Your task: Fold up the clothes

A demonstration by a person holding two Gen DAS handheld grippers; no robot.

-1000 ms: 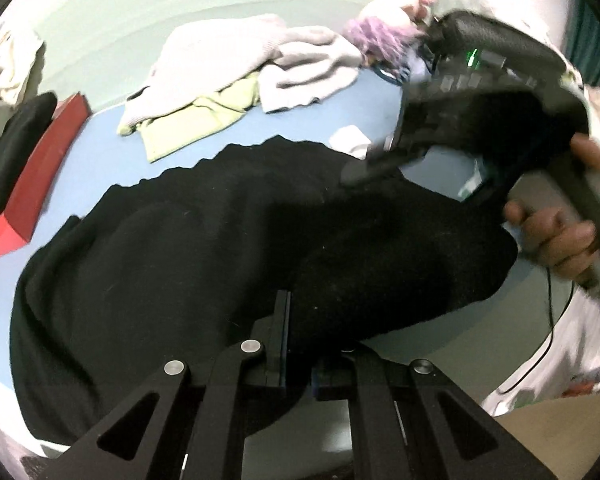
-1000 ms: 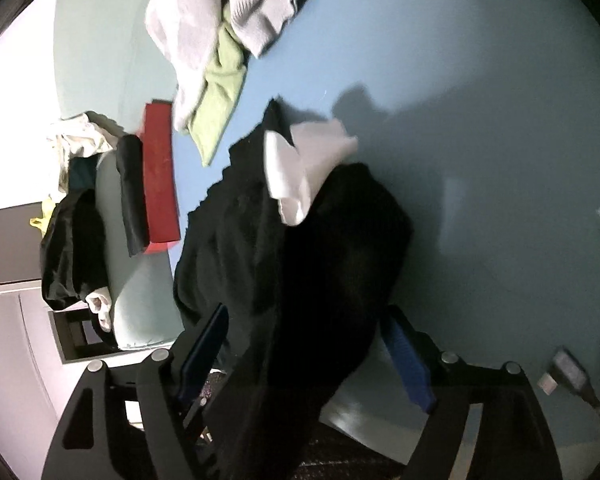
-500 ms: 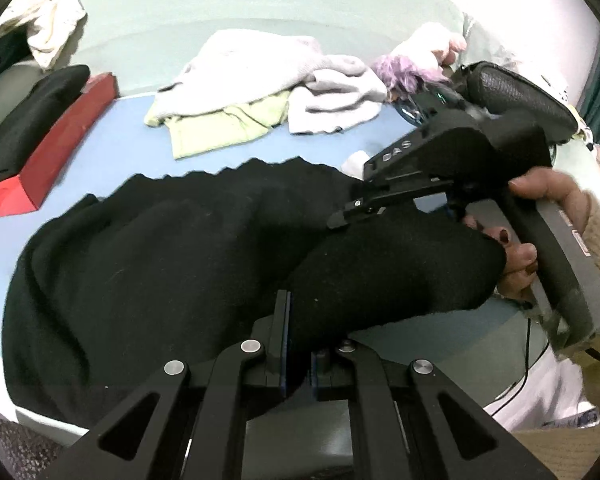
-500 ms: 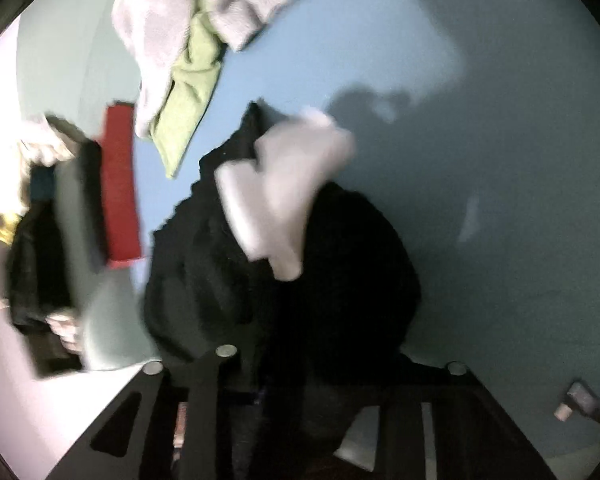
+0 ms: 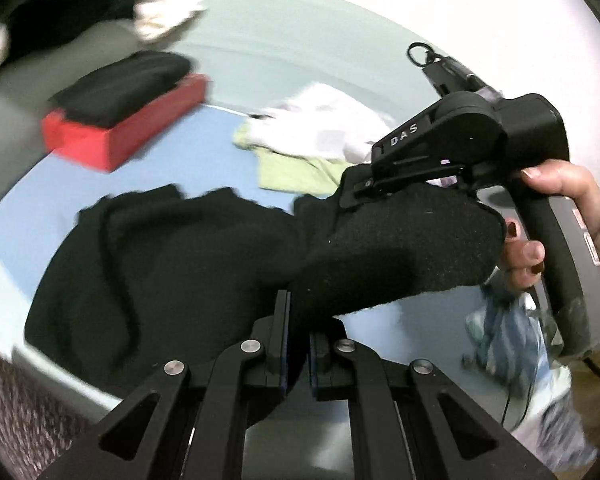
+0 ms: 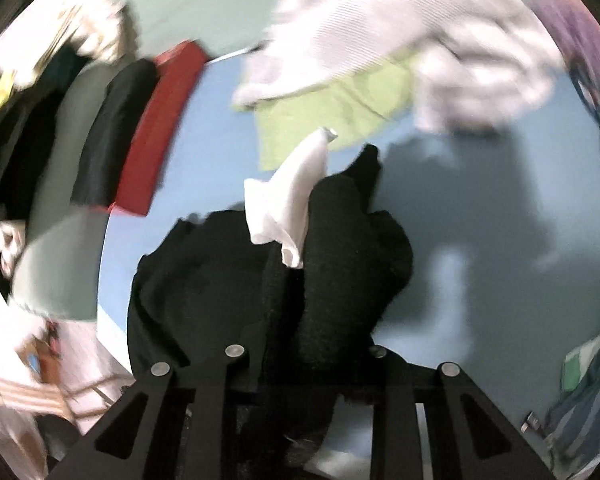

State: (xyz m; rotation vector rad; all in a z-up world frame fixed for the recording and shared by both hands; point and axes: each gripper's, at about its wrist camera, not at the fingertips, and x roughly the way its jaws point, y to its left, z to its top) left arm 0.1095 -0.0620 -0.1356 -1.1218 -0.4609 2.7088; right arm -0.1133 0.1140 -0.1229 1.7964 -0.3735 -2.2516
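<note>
Our right gripper has just closed on the black sweater (left gripper pinching its edge, lower centre), so we can lift and fold.

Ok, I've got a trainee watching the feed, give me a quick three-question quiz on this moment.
1. True or false: the left gripper is shut on the black garment.
2. What sits on the red box? A) green cloth B) folded black item C) nothing
3. What colour is the tag showing on the black garment?

Key: 1 true. 2 B, the folded black item. 3 white.
</note>
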